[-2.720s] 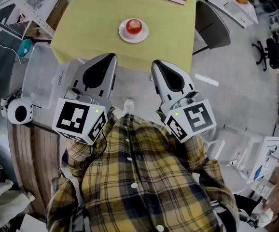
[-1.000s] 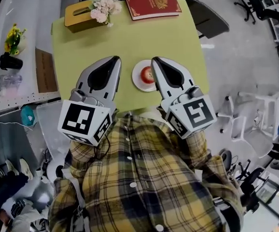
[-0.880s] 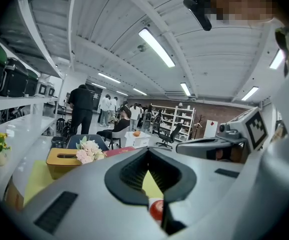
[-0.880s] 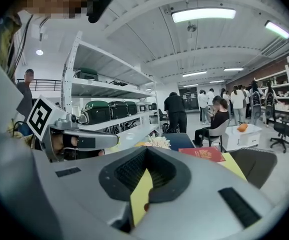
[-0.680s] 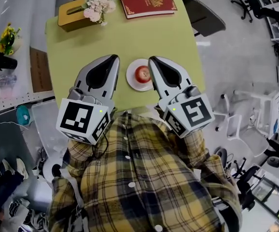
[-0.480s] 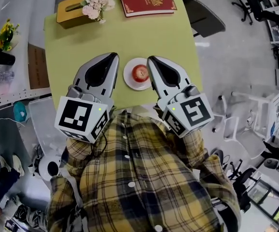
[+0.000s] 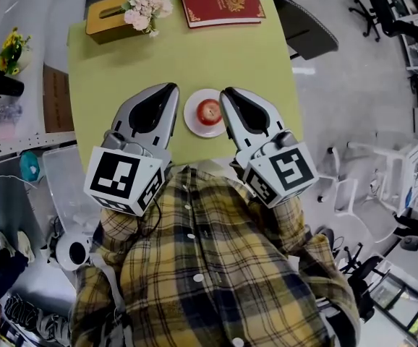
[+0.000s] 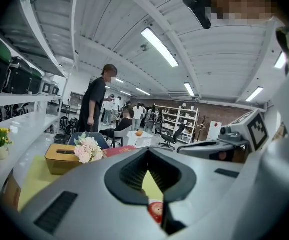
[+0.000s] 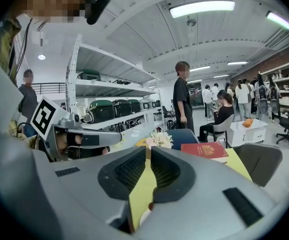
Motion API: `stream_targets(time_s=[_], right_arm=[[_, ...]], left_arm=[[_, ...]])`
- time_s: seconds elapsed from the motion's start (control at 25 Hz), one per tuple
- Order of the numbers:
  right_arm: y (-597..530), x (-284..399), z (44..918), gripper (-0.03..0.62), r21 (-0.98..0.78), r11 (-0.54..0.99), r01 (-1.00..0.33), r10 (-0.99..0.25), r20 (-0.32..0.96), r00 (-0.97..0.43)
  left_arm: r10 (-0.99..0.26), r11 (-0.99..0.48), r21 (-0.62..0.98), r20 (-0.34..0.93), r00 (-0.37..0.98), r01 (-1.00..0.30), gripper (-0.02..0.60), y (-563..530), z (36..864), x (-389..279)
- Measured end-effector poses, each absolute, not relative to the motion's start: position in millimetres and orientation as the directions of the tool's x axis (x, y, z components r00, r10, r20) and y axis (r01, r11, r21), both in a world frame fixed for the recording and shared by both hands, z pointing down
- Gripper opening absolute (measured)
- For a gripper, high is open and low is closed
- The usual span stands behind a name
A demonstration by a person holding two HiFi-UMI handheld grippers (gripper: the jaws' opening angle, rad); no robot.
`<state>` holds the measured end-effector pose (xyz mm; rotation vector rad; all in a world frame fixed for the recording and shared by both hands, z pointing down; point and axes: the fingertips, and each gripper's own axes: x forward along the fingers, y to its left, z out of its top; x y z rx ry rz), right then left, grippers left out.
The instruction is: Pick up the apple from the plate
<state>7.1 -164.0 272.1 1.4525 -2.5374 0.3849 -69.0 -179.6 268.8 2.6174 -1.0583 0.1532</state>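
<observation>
Fingers on the left gripper [image 8: 148,153] meet at their tips with nothing between them, and the fingers on the right gripper [image 9: 148,149] are likewise closed on nothing; only a narrow wedge of tabletop shows through the gap below each pair of tips. In the head view the left gripper [image 7: 169,87] and the right gripper [image 7: 228,91] are held side by side in front of the person's plaid shirt [image 7: 202,266]. Both point out over the near edge of a yellow-green table [image 7: 122,63], and each carries its marker cube close to the body. A grey chair [image 7: 310,31] stands at the table's far right corner. On the far side of the table lies a red book [image 7: 220,4], and left of it sits a tan tissue box [image 7: 104,20] with a small bunch of pale flowers [image 7: 145,6] against it. Near the table's front edge, between the two grippers' tips, sits a white plate [image 7: 193,123]; the right gripper's inner edge overlaps its rim in the head view, and whether it touches cannot be told. The red apple [image 7: 209,110] rests in the middle of that plate, untouched, and part of it shows low in the left gripper view through the gap under the closed tips.
</observation>
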Motion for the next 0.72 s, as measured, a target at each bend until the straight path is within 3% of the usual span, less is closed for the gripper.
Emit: stream_targets(time_s=[0.72], right_arm=[[-162,-4,286,0.258,-0.217,0.523,-0.824,-0.768,0.301,-0.566]], left_arm=[[-0.639,-0.682,0.261,0.242,0.730,-0.683,0.006,-183,282,-68]])
